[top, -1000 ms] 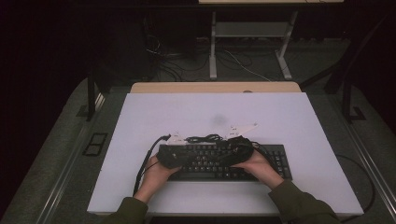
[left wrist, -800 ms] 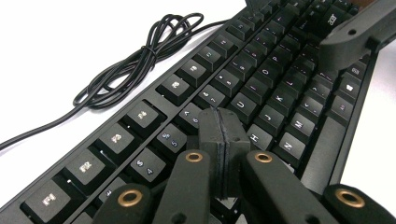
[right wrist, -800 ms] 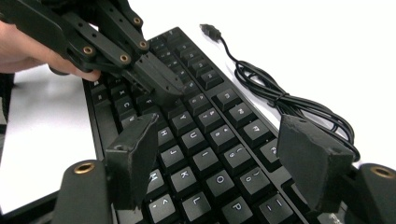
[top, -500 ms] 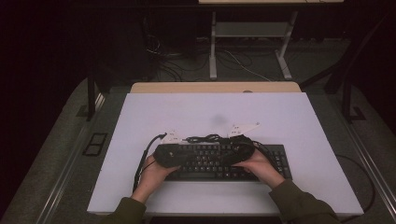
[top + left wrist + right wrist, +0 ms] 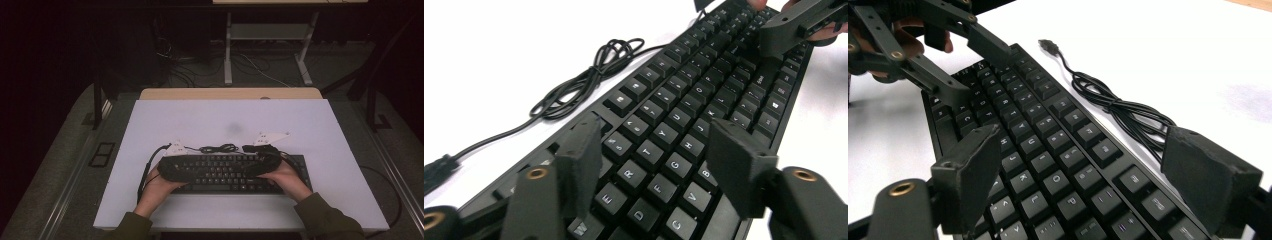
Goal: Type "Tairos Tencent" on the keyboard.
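the black keyboard (image 5: 235, 172) lies flat in the lower centre of the high view, on the white table (image 5: 300, 125). its long axis runs left to right across the frame. its cable (image 5: 220, 148) lies coiled just above the upper edge. the left gripper (image 5: 659, 165) and the right gripper (image 5: 1083, 165) hover over opposite ends, jaws apart, clamping nothing.

Black keyboard (image 5: 235, 172), full-size with white-lettered keys, lies flat, keys upward, on the near half of the white bench (image 5: 230, 120). Its black cable (image 5: 220, 148) lies loosely coiled just beyond the keyboard's far edge, USB plug free.
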The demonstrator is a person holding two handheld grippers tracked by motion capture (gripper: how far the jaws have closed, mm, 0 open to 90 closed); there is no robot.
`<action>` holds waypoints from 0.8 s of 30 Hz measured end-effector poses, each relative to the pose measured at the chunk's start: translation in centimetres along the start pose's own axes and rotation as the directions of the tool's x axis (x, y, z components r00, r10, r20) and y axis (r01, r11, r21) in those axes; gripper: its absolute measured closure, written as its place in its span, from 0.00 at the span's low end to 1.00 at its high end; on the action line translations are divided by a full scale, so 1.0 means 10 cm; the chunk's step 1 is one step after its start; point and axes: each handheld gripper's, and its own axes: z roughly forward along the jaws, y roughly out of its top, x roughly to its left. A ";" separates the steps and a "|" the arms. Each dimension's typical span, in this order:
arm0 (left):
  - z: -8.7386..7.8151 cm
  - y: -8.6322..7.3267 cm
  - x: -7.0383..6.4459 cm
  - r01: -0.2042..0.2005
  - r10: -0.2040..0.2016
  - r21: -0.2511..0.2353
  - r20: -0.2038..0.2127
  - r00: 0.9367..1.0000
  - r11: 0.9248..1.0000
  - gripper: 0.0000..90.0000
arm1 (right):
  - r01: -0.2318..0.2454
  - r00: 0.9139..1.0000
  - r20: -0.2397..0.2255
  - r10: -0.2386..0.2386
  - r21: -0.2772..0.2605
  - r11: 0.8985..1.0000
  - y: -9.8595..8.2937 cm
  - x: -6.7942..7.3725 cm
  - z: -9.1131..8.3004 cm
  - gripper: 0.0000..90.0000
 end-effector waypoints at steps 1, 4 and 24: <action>-0.02 -0.01 0.01 -0.001 0.001 -0.005 -0.003 1.000 1.000 0.38 | 0.000 1.000 0.001 0.000 -0.004 1.000 -0.01 -0.01 -0.02 0.18; -0.07 -0.03 0.03 0.005 -0.005 -0.020 -0.007 1.000 1.000 0.34 | 0.000 1.000 0.009 0.000 -0.011 1.000 -0.03 -0.01 -0.08 0.18; -0.30 -0.18 0.03 0.024 -0.028 -0.056 -0.071 0.997 0.998 0.06 | -0.032 0.998 0.056 0.035 -0.058 0.998 -0.26 -0.09 -0.44 0.18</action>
